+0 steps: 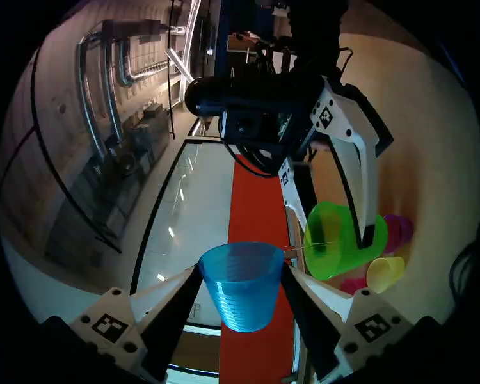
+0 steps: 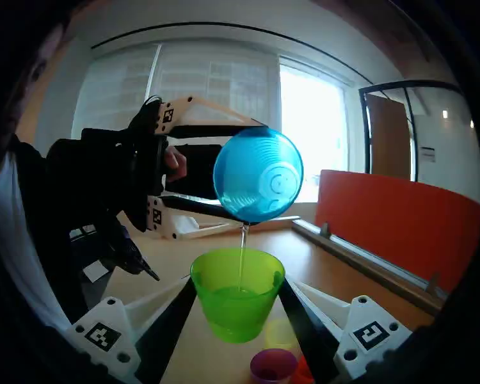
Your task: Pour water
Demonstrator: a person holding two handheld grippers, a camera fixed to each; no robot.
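- My left gripper [image 1: 242, 274] has its fingers closed on the blue cup [image 1: 242, 291], one pressing each side; the cup sits between the tips, close to that camera
- From the right gripper view the blue cup [image 2: 258, 174] is tipped on its side, base turned toward me, held above the green cup [image 2: 237, 301]
- A thin stream of water [image 2: 242, 246] runs from the blue cup's lower rim straight down into the green cup; water already stands in the green cup's lower part
- My right gripper [image 2: 237, 285] has both fingers clamped on the green cup, which stands upright between them, raised off the worktop [image 2: 342, 281]
- Below the green cup, near me, are a yellow cup [image 2: 280, 333] and a purple cup [image 2: 274, 366], just beside each other; whether they touch I cannot tell
- An orange partition [image 2: 400, 224] runs along the worktop's far right edge
- A person's hand holding the left gripper is partly visible on the left; bright windows [image 2: 304, 128] lie beyond
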